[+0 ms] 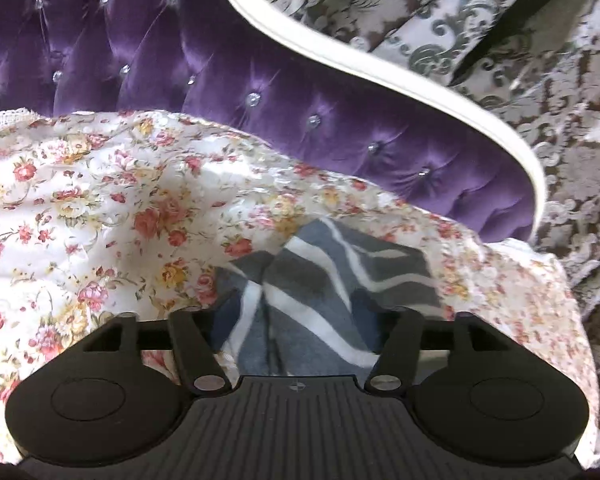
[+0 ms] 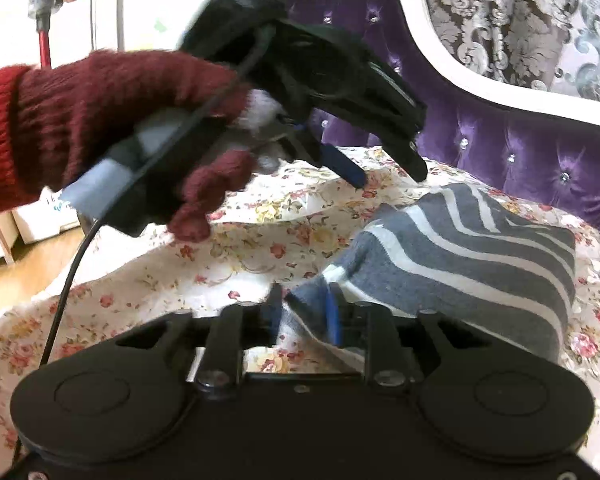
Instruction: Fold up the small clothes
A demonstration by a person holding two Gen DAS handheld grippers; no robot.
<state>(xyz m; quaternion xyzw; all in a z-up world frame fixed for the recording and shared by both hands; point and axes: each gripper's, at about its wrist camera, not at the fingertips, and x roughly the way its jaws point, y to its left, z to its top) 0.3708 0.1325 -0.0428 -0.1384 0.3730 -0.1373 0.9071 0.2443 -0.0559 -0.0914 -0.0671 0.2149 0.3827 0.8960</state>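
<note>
A small grey garment with white stripes (image 2: 460, 264) lies crumpled on a floral bedspread (image 2: 260, 232). My right gripper (image 2: 304, 304) is shut on its near left edge, with cloth pinched between the blue-padded fingers. My left gripper (image 2: 392, 176), held by a hand in a red knit glove, hovers open just above the bedspread, behind the garment's far left corner, touching nothing. In the left wrist view the garment (image 1: 324, 280) lies straight ahead, between the spread finger arms; the fingertips are hidden there.
A purple tufted headboard (image 1: 180, 60) with a white curved frame (image 2: 480, 64) rises behind the bed. Patterned grey curtains (image 1: 500, 60) hang beyond it. A wooden floor and white furniture (image 2: 28, 240) lie to the left of the bed.
</note>
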